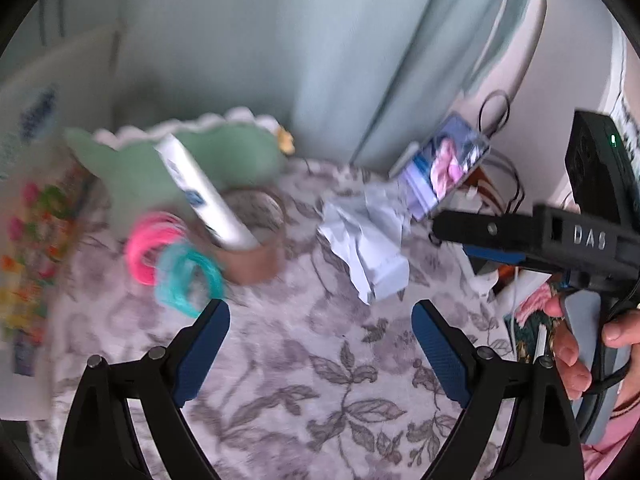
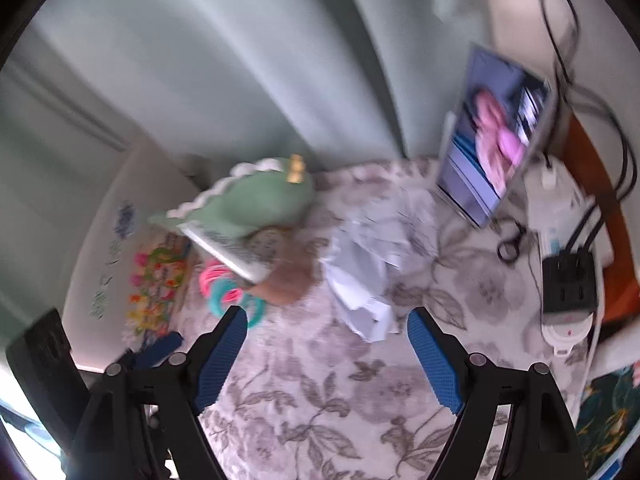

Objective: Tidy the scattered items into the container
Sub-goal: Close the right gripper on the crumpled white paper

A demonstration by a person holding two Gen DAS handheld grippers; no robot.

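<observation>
Both grippers, left (image 1: 320,354) and right (image 2: 326,354), spread, empty. Crumpled paper (image 1: 366,240) mid-frame; tube (image 1: 206,196) across tape roll (image 1: 256,236), hair ties (image 1: 172,256) left; phone (image 1: 444,168) upper right.

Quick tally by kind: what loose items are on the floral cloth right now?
Hair-tie bundles: 2, pink and teal
White tube: 1
Tape roll: 1
Crumpled paper: 1
Green pouch: 1
Total: 6
</observation>
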